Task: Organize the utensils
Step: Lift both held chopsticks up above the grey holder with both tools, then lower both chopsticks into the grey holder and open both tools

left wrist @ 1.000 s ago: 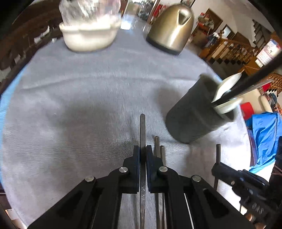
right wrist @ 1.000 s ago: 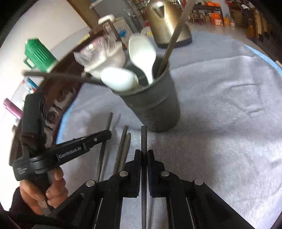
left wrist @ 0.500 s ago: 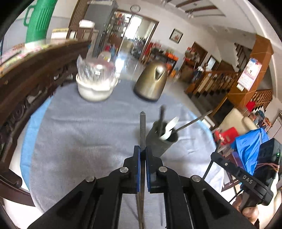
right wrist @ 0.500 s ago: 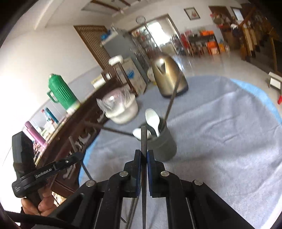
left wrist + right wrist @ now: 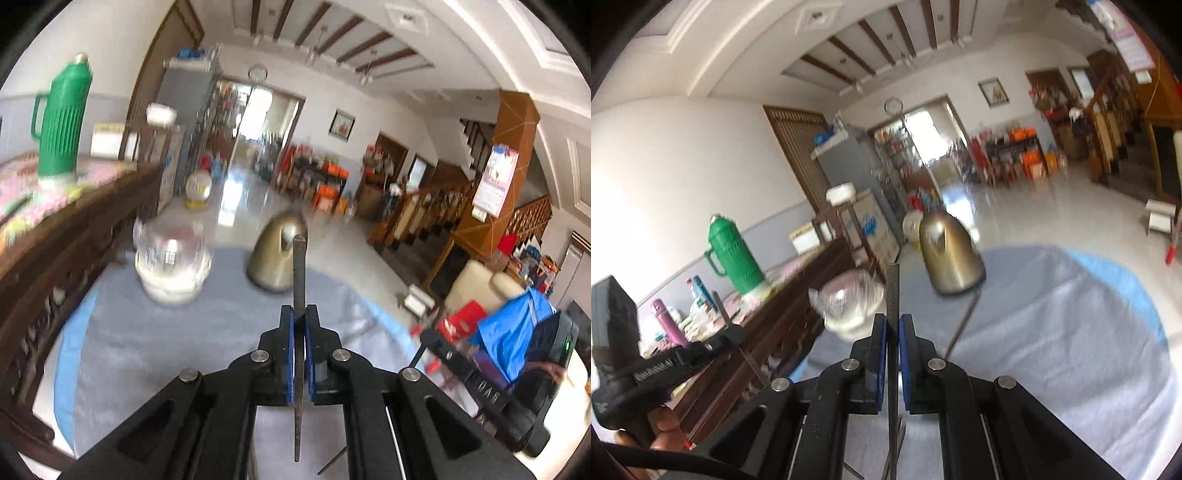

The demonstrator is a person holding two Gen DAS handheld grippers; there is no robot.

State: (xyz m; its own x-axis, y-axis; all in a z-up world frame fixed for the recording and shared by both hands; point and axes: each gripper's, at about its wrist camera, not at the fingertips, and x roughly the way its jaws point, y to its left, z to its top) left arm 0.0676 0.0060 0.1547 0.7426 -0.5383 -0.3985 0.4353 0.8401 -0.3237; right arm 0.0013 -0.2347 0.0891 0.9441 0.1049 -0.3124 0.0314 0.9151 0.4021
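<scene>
- The left gripper (image 5: 300, 325) has its jaws pinched tight on a thin dark chopstick (image 5: 299, 280). The stick runs straight up between the blue pads and its tip pokes out in front of the gold kettle (image 5: 275, 258).
- Same deal on the other side: the right gripper (image 5: 894, 332) has its jaws pressed together on a second chopstick (image 5: 893, 291), held upright along the fingers, tip ending just left of the kettle in that view.
- Both sticks are up in the air over the desk (image 5: 147, 343), not touching the grey cloth on it. The cloth covers most of the round top, with a light blue edge peeking out (image 5: 1126, 280).
- The kettle sits at the far edge of the desk. Left of the kettle there's a white bowl (image 5: 171, 284) with a crinkly clear plastic bag stuffed in it.
- Further left of the kettle, off the desk, a green thermos (image 5: 62, 122) stands on a dark wooden sideboard.
- In the left wrist view the right gripper shows up low and to the right of the kettle, black body in front of something blue.
- In the right wrist view the left gripper hangs well left of the kettle, with a person's hand (image 5: 657, 428) wrapped around its handle.
- Another thin dark stick (image 5: 962, 325) slants up just below the kettle, too blurry to tell what it rests in.
- Everything's pretty motion-smeared, so small details are mush.
</scene>
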